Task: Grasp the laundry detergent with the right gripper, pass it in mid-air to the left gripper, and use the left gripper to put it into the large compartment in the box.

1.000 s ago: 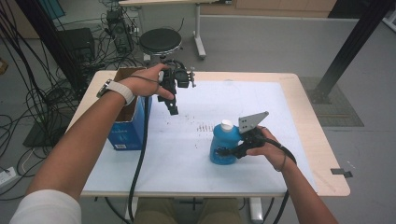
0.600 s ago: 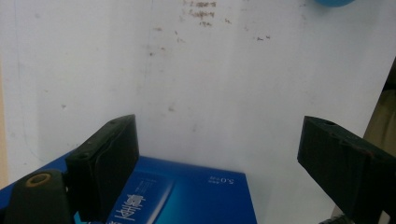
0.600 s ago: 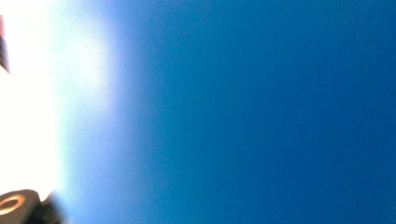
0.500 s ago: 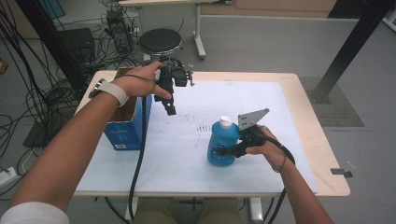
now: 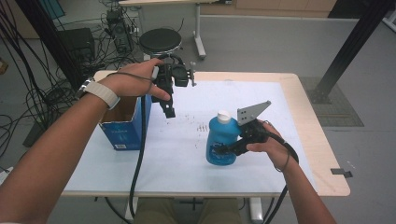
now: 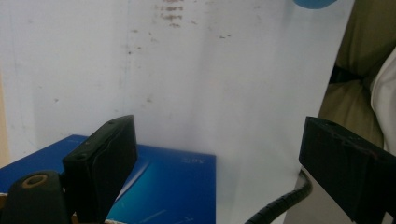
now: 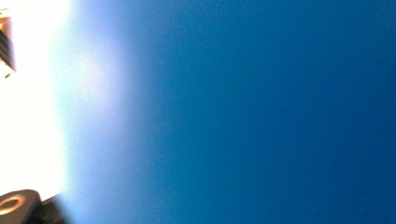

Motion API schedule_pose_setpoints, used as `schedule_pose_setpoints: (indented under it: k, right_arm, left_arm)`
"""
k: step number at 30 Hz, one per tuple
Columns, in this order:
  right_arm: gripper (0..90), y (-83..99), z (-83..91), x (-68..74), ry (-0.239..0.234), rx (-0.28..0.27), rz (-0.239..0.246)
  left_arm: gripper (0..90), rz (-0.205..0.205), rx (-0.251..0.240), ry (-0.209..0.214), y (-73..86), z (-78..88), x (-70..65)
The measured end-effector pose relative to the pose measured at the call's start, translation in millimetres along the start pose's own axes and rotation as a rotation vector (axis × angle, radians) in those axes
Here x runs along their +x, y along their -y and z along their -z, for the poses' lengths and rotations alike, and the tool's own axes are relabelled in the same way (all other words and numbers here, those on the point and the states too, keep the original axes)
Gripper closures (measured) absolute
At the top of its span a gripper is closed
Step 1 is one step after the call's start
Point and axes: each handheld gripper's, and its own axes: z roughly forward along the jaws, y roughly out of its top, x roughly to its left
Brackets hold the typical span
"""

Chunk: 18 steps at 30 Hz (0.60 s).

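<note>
Lifted off desk [image 5: 299, 135]: round blue plastic bottle w/ white cap [image 5: 220, 140], clenched in right gripper [image 5: 218, 150]. Left gripper [image 5: 168, 109] released, empty, raised beside open blue cardboard box [image 5: 122, 133]. Prob. boxing next.

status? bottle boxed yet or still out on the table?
Not boxed. Done: the right gripper is shut on the blue bottle, cap on, upright. In hand: the bottle is over the white table, apart from the open blue box. The left gripper hangs open and empty beside the box. Left, probably: getting the bottle into the box.
</note>
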Motion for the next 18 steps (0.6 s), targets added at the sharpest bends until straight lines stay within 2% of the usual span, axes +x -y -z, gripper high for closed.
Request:
schedule_pose_setpoints:
  k: [7, 18]
  right_arm:
    - [42.8, -16.3, 1.5, 9.7, 0.003, 0.003, 0.009]
    - [42.9, -36.6, 1.9, 19.0, 0.017, 0.029, 0.022]
  left_arm:
    - [11.7, -0.042, -0.002, 0.005, -6.1, 17.0, -15.2]
    - [11.5, -0.096, 0.004, 0.018, -12.4, 36.1, -31.4]
